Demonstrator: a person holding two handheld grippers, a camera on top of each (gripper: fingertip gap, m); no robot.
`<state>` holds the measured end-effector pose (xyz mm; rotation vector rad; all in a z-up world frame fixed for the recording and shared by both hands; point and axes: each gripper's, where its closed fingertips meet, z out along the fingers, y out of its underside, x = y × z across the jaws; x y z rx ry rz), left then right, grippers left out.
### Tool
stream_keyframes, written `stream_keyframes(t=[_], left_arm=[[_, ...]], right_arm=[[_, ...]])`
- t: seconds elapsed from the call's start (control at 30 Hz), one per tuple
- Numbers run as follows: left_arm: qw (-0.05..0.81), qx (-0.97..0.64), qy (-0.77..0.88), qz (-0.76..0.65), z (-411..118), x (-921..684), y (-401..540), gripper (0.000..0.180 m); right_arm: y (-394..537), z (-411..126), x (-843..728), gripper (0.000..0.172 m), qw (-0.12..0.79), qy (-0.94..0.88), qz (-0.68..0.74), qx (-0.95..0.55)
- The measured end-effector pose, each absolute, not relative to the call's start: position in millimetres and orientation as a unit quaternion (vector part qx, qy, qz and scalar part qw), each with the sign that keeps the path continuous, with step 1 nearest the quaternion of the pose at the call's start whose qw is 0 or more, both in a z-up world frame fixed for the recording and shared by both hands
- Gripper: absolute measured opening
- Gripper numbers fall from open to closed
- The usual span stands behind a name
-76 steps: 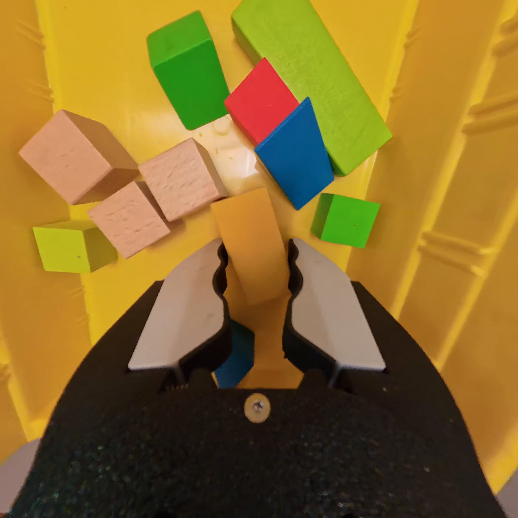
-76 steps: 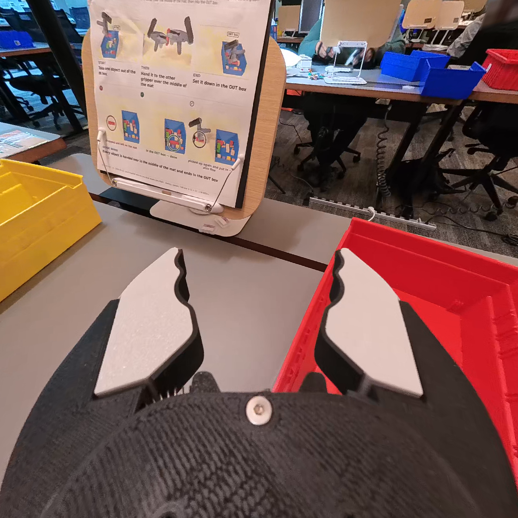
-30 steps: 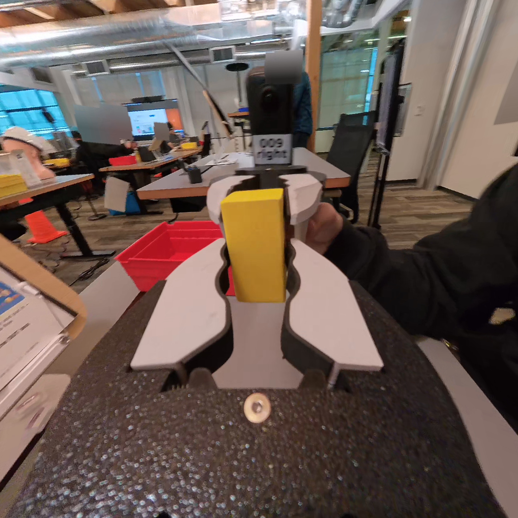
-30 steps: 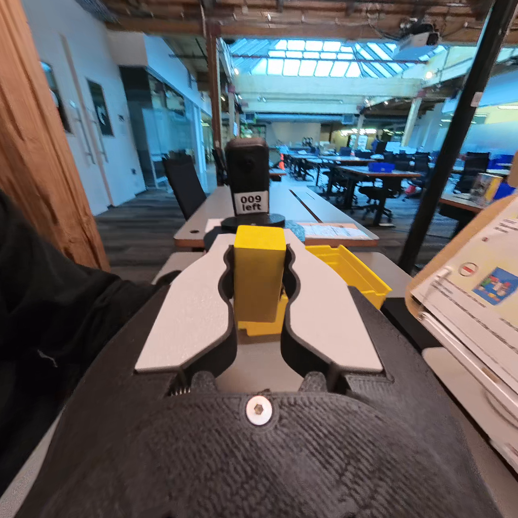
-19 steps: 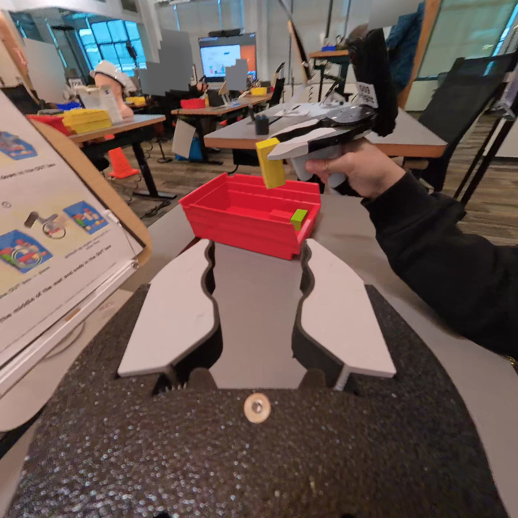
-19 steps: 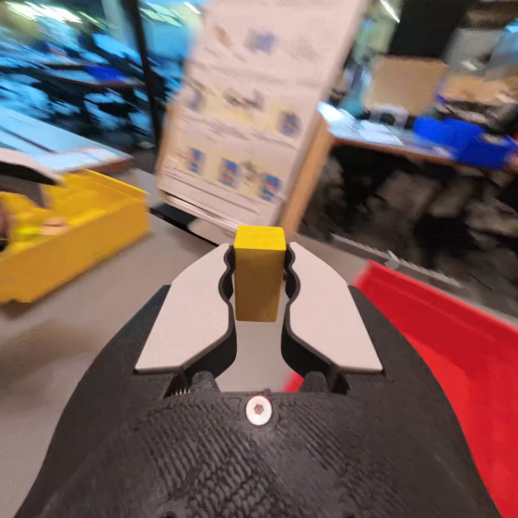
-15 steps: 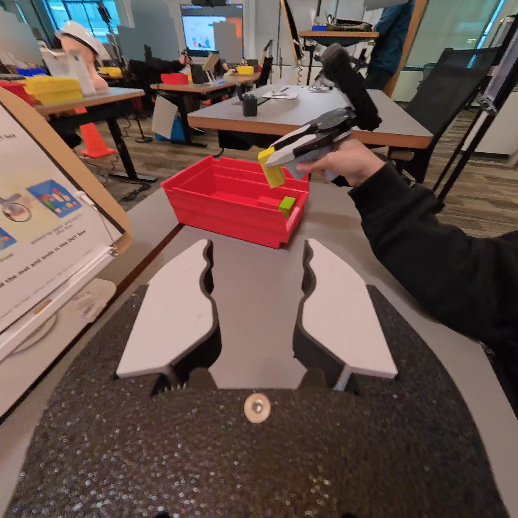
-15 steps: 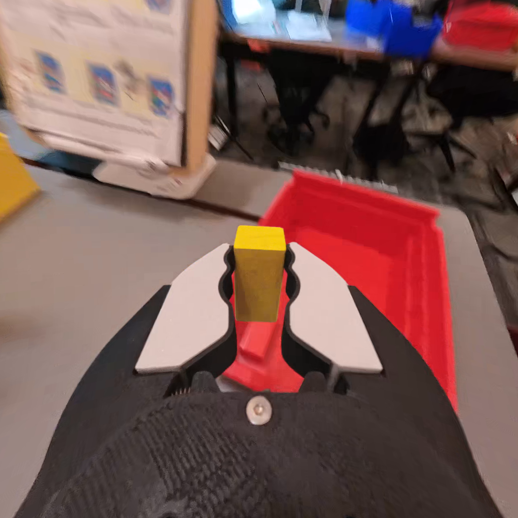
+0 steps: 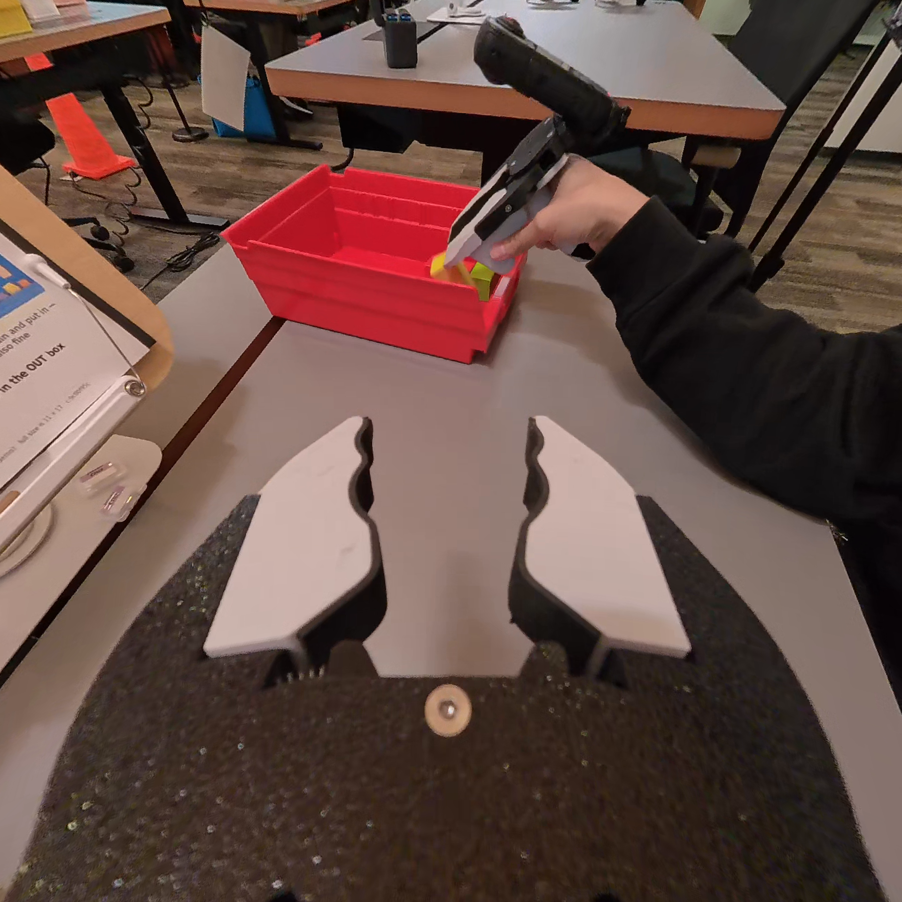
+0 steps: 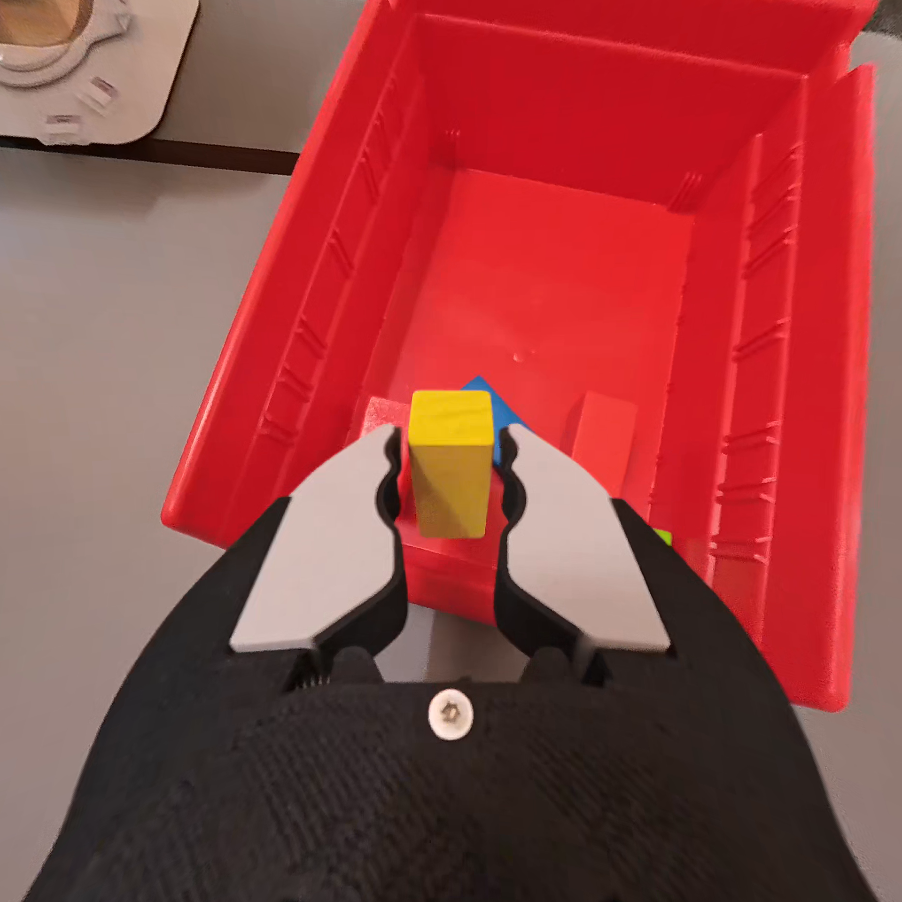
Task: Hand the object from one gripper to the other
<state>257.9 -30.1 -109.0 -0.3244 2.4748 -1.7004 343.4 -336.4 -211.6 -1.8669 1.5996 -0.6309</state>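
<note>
Smooth yellow rectangular block (image 10: 451, 463) between the right gripper (image 10: 451, 441) pads with slim gaps, over ribbed red plastic bin (image 10: 312, 312) near corner, left gripper (image 9: 449, 429) spread wide, bare, above matte grey table (image 9: 439, 390).

Yellow wooden block (image 10: 450, 463), oblong (end face toward the lens), standing between grey fingers (image 10: 337, 527) over a red bin (image 10: 293, 312), seemingly no longer pinched.

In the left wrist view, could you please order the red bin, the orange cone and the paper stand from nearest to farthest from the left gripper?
From the left gripper:
1. Paper stand, close by at the left.
2. Red bin, ahead on the table.
3. Orange cone, on the floor at the far left.
</note>
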Motion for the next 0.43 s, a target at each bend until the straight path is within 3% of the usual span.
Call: stream_keyframes(t=[0.07, 0.2, 0.43], left_arm=[[0.06, -0.113, 0.817, -0.562, -108.8, 258.9, -29.3, 0.059], [0.067, -0.129, 0.815, -0.561, -106.5, 262.8, -23.3, 0.059], [0.128, -0.175, 0.831, -0.512, -103.1, 267.0, 29.2, 0.056]], right_arm=[[-339.8, -213.6, 343.7, 0.062, 0.28, 0.612, -0.239, -0.7], [-336.2, -188.1, 348.4, 0.078, 0.289, 0.581, -0.296, -0.701], [-268.2, -95.5, 359.8, 0.094, 0.505, 0.467, -0.341, -0.641]])
